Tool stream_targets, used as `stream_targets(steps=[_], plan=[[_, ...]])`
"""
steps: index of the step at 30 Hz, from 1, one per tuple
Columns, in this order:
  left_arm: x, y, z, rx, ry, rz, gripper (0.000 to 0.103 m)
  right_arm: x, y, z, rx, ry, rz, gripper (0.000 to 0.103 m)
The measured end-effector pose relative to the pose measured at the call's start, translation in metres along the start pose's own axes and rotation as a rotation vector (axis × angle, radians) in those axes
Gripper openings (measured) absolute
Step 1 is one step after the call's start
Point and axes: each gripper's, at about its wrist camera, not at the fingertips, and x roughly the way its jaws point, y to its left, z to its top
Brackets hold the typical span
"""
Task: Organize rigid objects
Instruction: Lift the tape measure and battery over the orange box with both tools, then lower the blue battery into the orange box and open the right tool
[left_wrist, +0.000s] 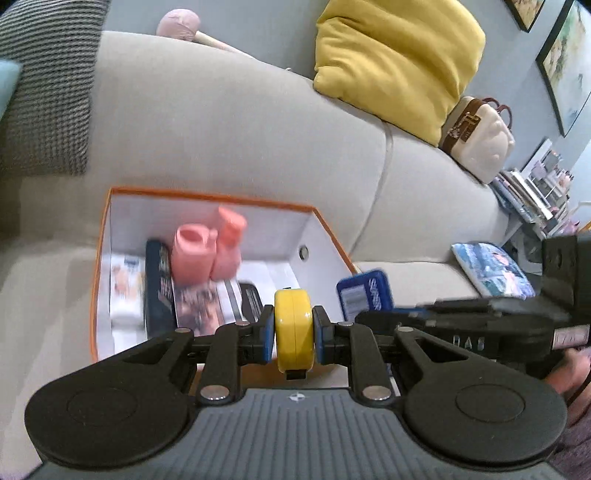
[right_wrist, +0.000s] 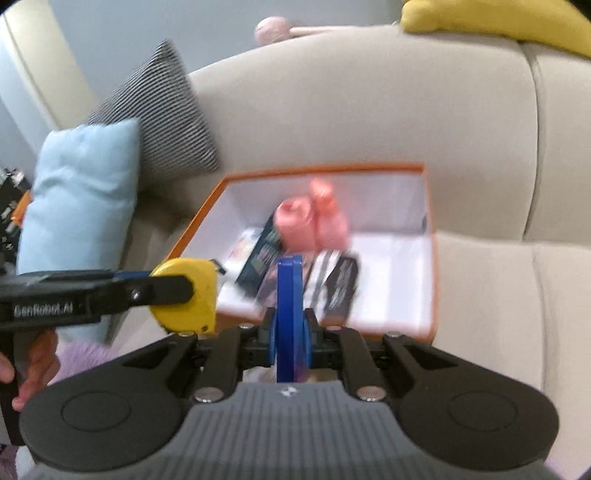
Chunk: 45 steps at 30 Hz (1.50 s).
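Note:
My left gripper (left_wrist: 293, 320) is shut on a yellow tape measure (left_wrist: 294, 338), held in the air in front of an orange-rimmed white box (left_wrist: 207, 195) on the beige sofa. My right gripper (right_wrist: 290, 326) is shut on a flat blue tin (right_wrist: 289, 284), seen edge-on, also in front of the box (right_wrist: 321, 170). The box holds pink bottles (left_wrist: 207, 251), a dark tin (left_wrist: 159, 284) and booklets. In the right wrist view the tape measure (right_wrist: 192, 291) hangs at the left, just outside the box's near left corner. The blue tin (left_wrist: 364, 293) shows right of the box in the left wrist view.
A yellow cushion (left_wrist: 399, 62) and a cream handbag (left_wrist: 480, 136) rest against the sofa back at the right. A houndstooth cushion (left_wrist: 44, 92) and a light blue cushion (right_wrist: 77, 192) lie left of the box. A blue printed packet (left_wrist: 491, 269) sits on the seat; stacked books (left_wrist: 528, 195) stand beyond.

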Motion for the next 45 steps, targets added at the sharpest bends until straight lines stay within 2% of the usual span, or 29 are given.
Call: stream_targets(steps=[5,12,17,22,26,30,34,35,36,38,41,45], plan=[[0.042,0.014,0.021,0.000,0.057,0.020,0.023,0.045,-0.005,0.042,-0.120,0.065,-0.046,0.014],[0.087,0.044,0.032,0.000,0.137,0.024,0.023,0.122,0.002,0.059,-0.577,0.224,-0.074,0.014],[0.112,0.059,0.036,-0.009,0.179,0.022,0.023,0.163,0.002,0.047,-0.954,0.299,-0.122,0.014],[0.128,0.068,0.038,-0.023,0.205,0.014,0.023,0.187,-0.001,0.024,-1.322,0.270,-0.162,0.014],[0.135,0.073,0.039,-0.034,0.212,0.011,0.023,0.205,-0.005,0.008,-1.512,0.248,-0.197,0.014],[0.138,0.075,0.038,-0.042,0.216,0.005,0.023,0.216,-0.016,-0.003,-1.594,0.274,-0.215,0.014],[0.140,0.074,0.038,-0.042,0.225,0.005,0.023,0.217,-0.016,0.000,-1.554,0.277,-0.213,0.014],[0.142,0.075,0.038,-0.044,0.228,0.006,0.023,0.217,-0.016,0.002,-1.542,0.287,-0.211,0.018],[0.142,0.075,0.037,-0.045,0.231,0.006,0.023,0.218,-0.016,0.004,-1.532,0.294,-0.210,0.025],[0.143,0.075,0.036,-0.047,0.233,0.001,0.023,0.220,-0.015,0.014,-1.466,0.336,-0.189,0.034],[0.146,0.075,0.036,-0.050,0.237,-0.001,0.023,0.218,-0.018,0.036,-1.299,0.393,-0.132,0.035],[0.149,0.078,0.038,-0.053,0.240,0.001,0.023,0.219,-0.025,0.058,-1.148,0.435,-0.099,0.035]])
